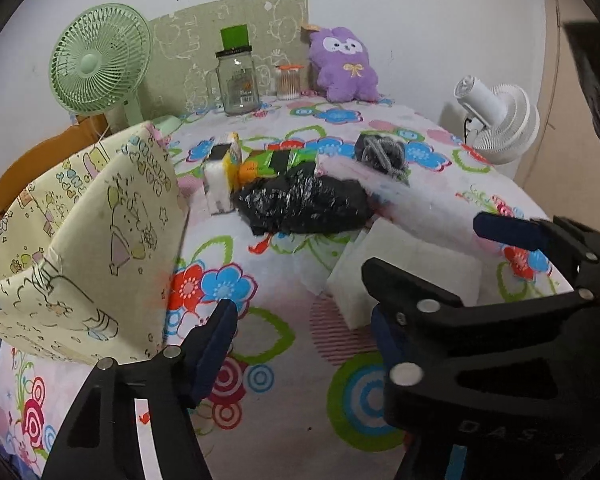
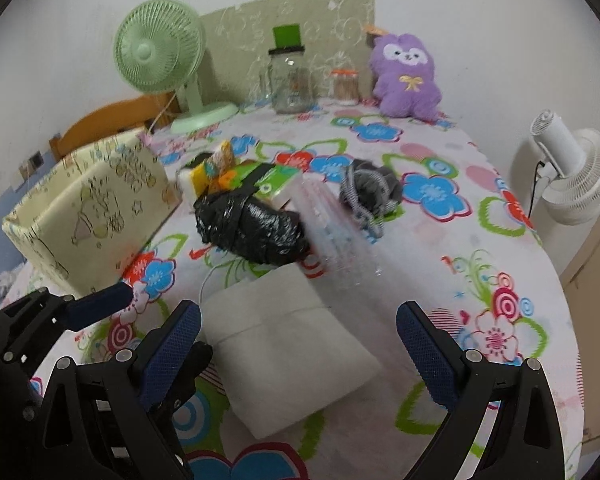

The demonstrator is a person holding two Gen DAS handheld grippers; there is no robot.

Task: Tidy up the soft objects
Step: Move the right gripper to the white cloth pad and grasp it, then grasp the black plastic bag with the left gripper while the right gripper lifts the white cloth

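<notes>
We held both grippers over the flowered bench [image 2: 440, 200], their jaws apart and gripping nothing. The right gripper [image 2: 298, 340] hovered above a white pad [image 2: 292, 344], which lay nearest us. The left gripper [image 1: 300, 320] hung just left of that pad, over bare cloth. Behind the pad lay a black bag [image 2: 252, 228], touching a clear blurred packet [image 2: 336, 236] on its right. Beyond the bag sat a green pack [image 2: 276, 180] and sponges [image 2: 208, 172]; a grey scrubber [image 2: 372, 188] lay right of them. A yellow bin [image 2: 84, 208] stood left of the bag. A purple plush [image 2: 406, 76] sat far behind it, by the wall.
</notes>
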